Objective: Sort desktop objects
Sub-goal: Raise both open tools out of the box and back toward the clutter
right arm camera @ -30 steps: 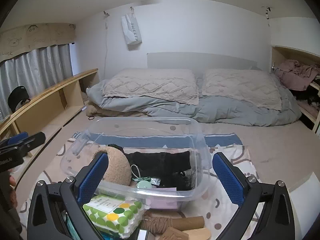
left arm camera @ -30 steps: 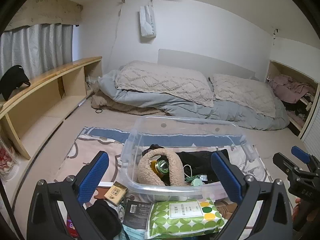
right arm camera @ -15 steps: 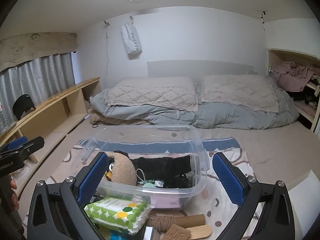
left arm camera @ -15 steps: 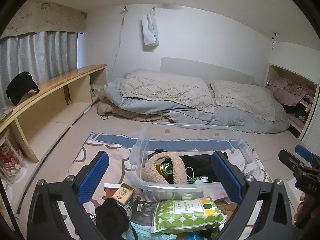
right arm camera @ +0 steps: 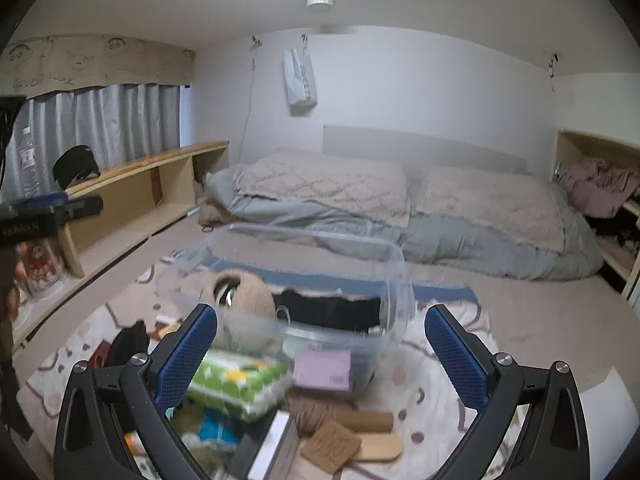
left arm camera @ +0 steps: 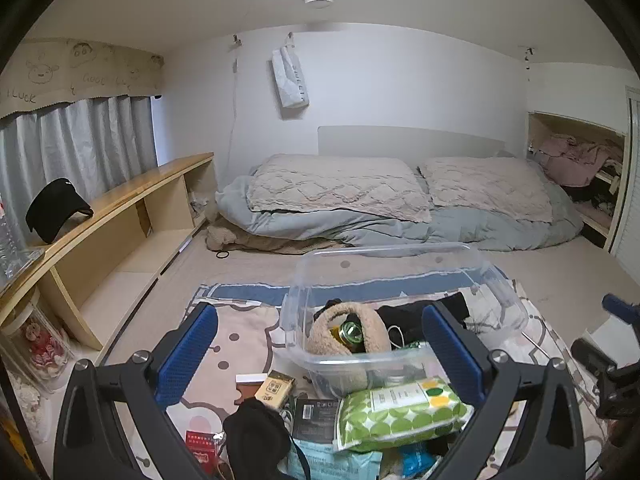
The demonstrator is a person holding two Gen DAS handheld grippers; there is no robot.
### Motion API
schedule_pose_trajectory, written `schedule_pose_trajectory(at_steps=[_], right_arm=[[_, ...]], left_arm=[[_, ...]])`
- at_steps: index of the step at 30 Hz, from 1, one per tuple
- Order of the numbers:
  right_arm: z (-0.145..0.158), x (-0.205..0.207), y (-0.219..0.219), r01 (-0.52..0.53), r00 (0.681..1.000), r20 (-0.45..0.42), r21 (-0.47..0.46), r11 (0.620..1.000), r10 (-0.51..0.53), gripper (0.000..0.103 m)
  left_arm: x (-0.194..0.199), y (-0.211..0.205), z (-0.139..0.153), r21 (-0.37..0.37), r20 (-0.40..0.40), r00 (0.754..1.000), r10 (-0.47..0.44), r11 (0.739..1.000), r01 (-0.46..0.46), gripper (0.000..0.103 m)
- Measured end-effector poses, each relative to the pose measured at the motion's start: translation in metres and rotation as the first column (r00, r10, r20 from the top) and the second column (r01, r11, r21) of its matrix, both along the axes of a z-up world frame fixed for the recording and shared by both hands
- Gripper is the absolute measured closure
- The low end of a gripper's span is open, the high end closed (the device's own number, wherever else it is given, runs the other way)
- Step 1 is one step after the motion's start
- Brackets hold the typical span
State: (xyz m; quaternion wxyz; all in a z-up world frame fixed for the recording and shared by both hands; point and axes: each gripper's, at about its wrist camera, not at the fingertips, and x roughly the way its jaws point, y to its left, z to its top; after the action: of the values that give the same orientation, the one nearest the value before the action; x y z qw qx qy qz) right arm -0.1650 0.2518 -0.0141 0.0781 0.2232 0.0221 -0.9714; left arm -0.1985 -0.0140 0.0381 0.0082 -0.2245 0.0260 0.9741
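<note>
A patterned mat (left arm camera: 244, 332) covers the bedroom floor, bed (left arm camera: 400, 204) far behind. My left claw (left arm camera: 320, 350) and right claw (right arm camera: 320, 344) gape wide, empty, above near clutter; clear bin (left arm camera: 500, 300) sits mid-mat.

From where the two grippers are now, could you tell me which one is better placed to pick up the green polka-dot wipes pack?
Probably the left hand-held gripper: open, with the wipes pack lying between its fingers; the pack sits off-centre for the right hand-held gripper.
</note>
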Motion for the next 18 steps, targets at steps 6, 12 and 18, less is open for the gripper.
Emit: schedule_pose_trajectory(at_steps=[6,12,18], right_arm=[[-0.031,0.016,0.008,-0.031,0.999,0.018,0.023,0.999,0.030,0.000],[-0.056,0.030,0.006,-0.096,0.995,0.019,0.038,0.995,0.096,0.000],[-0.080,0.039,-0.005,-0.164,0.986,0.038,0.046,0.985,0.162,0.000]], left_arm=[[0.028,-0.006,-0.022,-0.015,-0.013,1.000,-0.013,1.000,0.013,0.000],[0.039,-0.024,-0.052,-0.012,0.011,1.000,-0.004,1.000,0.004,0.000],[0.049,-0.035,-0.079,-0.009,0.012,0.999,-0.032,0.999,0.032,0.000]])
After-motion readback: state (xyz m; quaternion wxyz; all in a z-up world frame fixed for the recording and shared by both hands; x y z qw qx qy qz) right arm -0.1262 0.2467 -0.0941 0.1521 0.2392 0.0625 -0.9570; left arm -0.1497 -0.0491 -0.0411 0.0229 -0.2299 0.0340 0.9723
